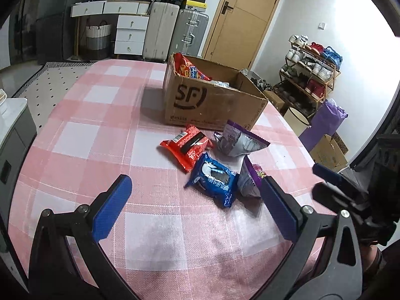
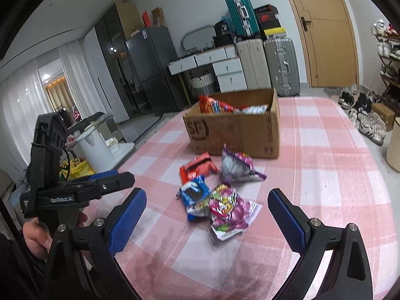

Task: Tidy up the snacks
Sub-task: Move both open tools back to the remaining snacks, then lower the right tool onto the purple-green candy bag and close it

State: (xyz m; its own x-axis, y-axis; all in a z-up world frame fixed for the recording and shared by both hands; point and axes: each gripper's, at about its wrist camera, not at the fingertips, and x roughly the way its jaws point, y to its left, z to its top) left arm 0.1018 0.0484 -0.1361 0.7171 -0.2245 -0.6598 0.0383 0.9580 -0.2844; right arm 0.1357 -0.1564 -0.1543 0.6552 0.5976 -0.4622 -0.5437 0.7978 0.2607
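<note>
R gripper is being held wide open, nothing betw. pads; pink/purple snack pack is lying just ahead at 12 o'clock, long axis judged approx. 11–5. L gripper is likewise being held open and empty; blue cookie pack is lying at its 1 o'clock. R judged nearer. Cardboard box, already part-filled, is sitting beyond at 12.

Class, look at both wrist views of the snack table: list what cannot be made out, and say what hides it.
- Cardboard box contents: its walls hide all but the top packets in both views.
- Purple packet: mostly behind the left claw finger, left wrist view.
- Blue packet lettering: blurred, right wrist view.
- Shoe rack: cut by the right edge.
</note>
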